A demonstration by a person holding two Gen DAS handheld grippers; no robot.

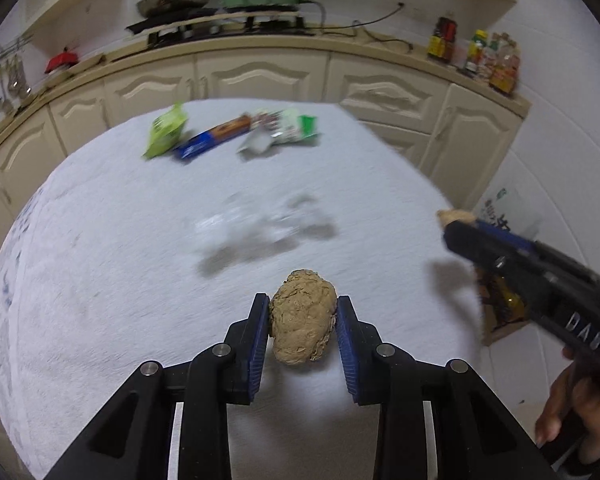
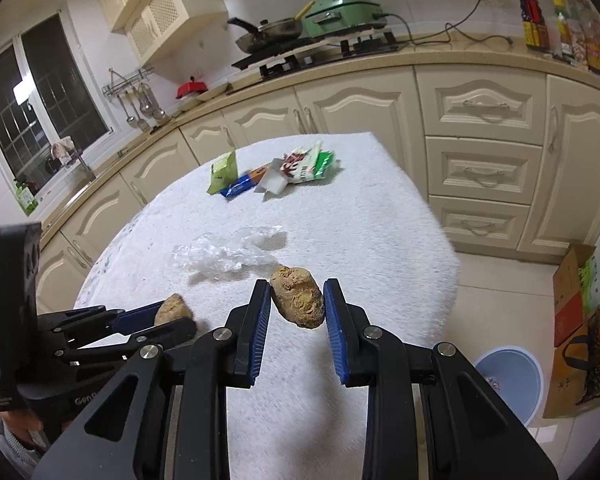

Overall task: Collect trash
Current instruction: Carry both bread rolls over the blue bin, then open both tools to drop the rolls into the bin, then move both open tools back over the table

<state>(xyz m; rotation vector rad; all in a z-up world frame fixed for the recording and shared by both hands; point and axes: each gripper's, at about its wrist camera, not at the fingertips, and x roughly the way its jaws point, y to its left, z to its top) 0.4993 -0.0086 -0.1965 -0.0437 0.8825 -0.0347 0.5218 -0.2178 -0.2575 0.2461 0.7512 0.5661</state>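
Left wrist view shows the left gripper [image 1: 302,316] clenched on 1 brown paper wad [image 1: 302,316], the right gripper [image 2: 297,300] on another [image 2: 298,300]; I judge both should keep firm pressure while carried to the blue bin [image 2: 508,380].

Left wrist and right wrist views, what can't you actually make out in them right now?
- Clear plastic wrap: smeared by motion blur in the left wrist view.
- Blue bin: mostly hidden behind the right gripper; contents unreadable.
- Wrappers at the table's far end: print blurred.
- Left gripper's brown lump: underside hidden, so contact with the table unclear.
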